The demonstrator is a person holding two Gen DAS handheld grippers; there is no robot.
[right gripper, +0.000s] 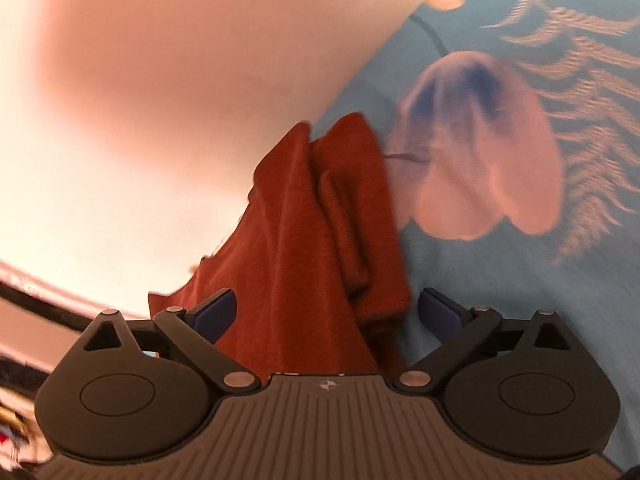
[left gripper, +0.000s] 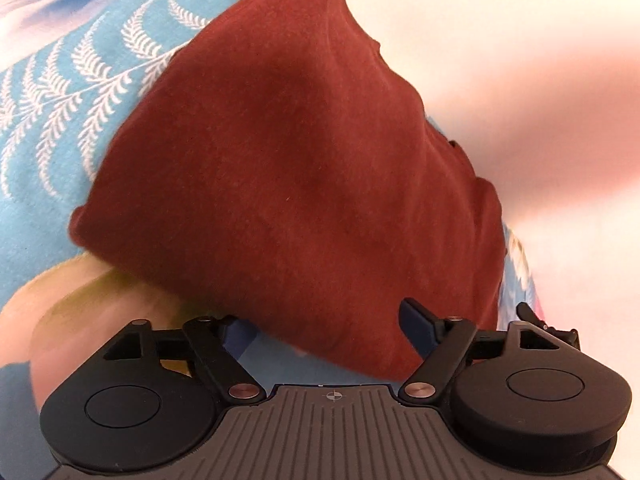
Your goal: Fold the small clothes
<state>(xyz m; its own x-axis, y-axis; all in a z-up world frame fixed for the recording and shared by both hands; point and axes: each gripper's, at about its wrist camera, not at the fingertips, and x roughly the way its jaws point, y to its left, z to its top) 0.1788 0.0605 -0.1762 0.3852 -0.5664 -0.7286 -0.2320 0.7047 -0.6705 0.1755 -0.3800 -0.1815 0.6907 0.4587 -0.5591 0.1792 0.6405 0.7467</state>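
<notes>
A dark red garment (left gripper: 288,168) lies folded in a rough square on the blue flowered bed sheet (left gripper: 60,92). My left gripper (left gripper: 328,328) is open, its blue-padded fingers (left gripper: 416,324) spread wide at the garment's near edge, one on each side of it. In the right wrist view the same red garment (right gripper: 320,232) shows as a stack of folded layers. My right gripper (right gripper: 326,316) is open too, its fingers (right gripper: 212,316) straddling the near end of the stack.
A plain pale wall (left gripper: 520,80) rises along the bed's edge beside the garment, also in the right wrist view (right gripper: 160,80). The sheet with its fern and flower print (right gripper: 520,160) spreads out on the other side.
</notes>
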